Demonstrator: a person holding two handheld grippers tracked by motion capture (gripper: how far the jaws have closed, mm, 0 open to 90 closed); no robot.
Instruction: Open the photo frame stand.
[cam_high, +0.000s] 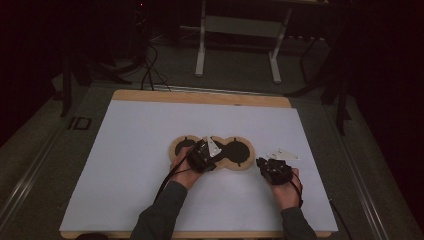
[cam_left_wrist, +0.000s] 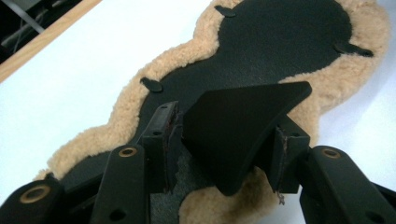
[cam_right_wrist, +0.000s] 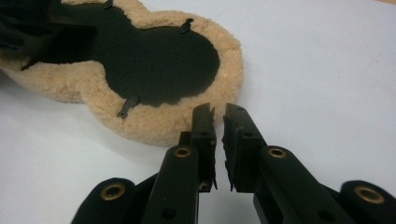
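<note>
— Two claws, one fluffy thing. Where is it?

— The fleece pad (cam_high: 212, 153) lies flat on the white sheet (cam_high: 130, 150), near the middle of the high view. It has a tan woolly edge and a black middle, shaped like round bumps in a row.

— What is the left claw doing?

— The left gripper (cam_left_wrist: 224, 140) sits low in its own view, right over the pad. A black flap (cam_left_wrist: 238, 123) stands between its jaws. It looks like the flap is being lifted or folded up off the black part, so I think this is the folding step. The jaws stand wide, with the flap's edges right at the pads. I cannot tell if they press it or just frame it.

— And the other one?

— The right gripper (cam_right_wrist: 218, 135) waits at the lower middle of its view, just beside the pad's round end. Its jaws are nearly together, with only a thin gap and nothing in it. It touches nothing.

— What comes next?

— My guess: the left claw needs a firm pinch on the flap before it pulls. The right claw may have to hold the woolly edge down so the pad does not slide.

— Anything hard to see?

— In the high view, the hands and left claw cover the middle of the pad. The room behind is very dark. Where the flap joins the pad is hidden behind the jaws.
</note>
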